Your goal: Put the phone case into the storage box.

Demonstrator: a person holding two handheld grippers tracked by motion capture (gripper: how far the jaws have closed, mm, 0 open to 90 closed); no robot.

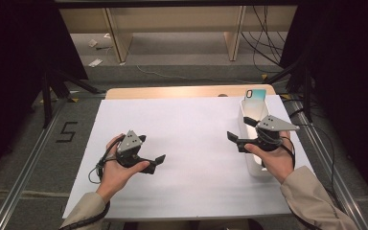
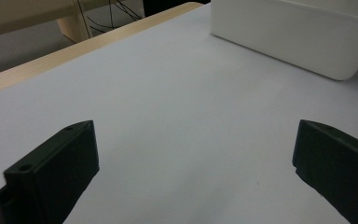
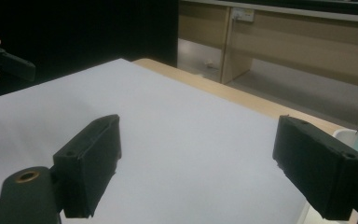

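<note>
Nearest the high camera: two sleeved forearms rising from the bottom edge, each hand around a claw. Left claw (image 1: 159, 159) low over the white sheet at left, jaws wide apart with bare sheet between them in the left gripper view (image 2: 196, 172). Right claw (image 1: 233, 139) at right, jaws likewise spread and holding nothing, bare sheet between them in the right gripper view (image 3: 196, 172); right hand directly over the white bin.

White sheet (image 1: 191, 143) covering nearly all of the counter (image 1: 172, 92), a strip of pale wood showing along the far edge. Beyond: grey floor, loose cables, legs of light wooden furniture, black stands at either side, a "5" marked on the floor at left.

White bin (image 1: 248, 125), long and narrow, on the sheet's right edge, partly hidden under the right hand. Standing at its far end, leaning above the rim: a teal phone-like slab (image 1: 256, 99). Rest of the bin's inside not readable.
</note>
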